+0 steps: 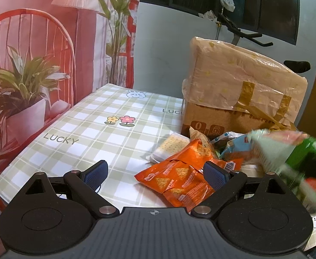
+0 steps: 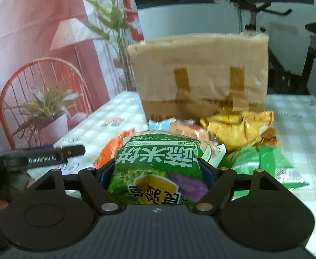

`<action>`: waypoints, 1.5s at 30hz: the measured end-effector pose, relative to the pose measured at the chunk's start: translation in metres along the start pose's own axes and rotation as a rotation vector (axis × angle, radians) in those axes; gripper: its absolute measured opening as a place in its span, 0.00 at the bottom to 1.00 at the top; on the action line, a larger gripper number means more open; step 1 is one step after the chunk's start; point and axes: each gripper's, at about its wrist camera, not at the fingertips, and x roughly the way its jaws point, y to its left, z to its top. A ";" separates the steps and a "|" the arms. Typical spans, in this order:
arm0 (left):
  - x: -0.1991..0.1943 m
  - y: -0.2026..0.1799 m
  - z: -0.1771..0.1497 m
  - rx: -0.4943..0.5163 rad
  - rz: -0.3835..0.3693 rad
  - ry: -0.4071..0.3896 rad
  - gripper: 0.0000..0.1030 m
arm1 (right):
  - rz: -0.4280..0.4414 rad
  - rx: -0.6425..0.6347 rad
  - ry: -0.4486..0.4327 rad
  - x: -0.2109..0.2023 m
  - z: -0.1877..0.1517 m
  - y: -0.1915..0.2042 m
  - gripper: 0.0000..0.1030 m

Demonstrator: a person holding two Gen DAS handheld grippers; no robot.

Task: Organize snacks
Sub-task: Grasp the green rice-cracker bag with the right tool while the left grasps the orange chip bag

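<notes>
Left gripper spread wide, holding nothing, low over table; orange bag just ahead, box far right.

Right gripper clamped on green bag, raised near side of snack pile, box behind.

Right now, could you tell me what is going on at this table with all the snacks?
A person is sorting a pile of snack packets in front of a taped cardboard box. The right hand-held gripper is shut on a green snack bag, held above the pile. The left hand-held gripper is open and empty, hovering by the orange chip bag on the checked tablecloth.
</notes>
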 end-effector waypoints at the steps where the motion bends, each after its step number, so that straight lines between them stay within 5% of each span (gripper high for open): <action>1: 0.000 0.000 0.000 -0.001 -0.002 0.000 0.94 | -0.002 -0.002 -0.019 -0.003 0.001 0.001 0.76; 13: 0.016 -0.004 -0.006 0.006 -0.036 0.044 0.94 | 0.045 -0.053 -0.196 -0.017 0.004 0.004 0.76; 18: 0.023 -0.006 -0.008 0.011 -0.058 0.058 0.94 | -0.021 -0.132 -0.253 -0.014 0.009 0.005 0.76; 26: 0.038 -0.015 -0.007 0.019 -0.080 0.062 0.94 | -0.083 -0.145 -0.223 0.010 -0.003 -0.007 0.76; 34: 0.067 -0.008 0.002 -0.117 -0.069 0.107 0.94 | -0.085 -0.147 -0.221 0.017 -0.010 -0.018 0.76; 45: 0.085 -0.021 -0.007 -0.082 -0.098 0.111 0.98 | -0.076 -0.123 -0.191 0.025 -0.015 -0.026 0.76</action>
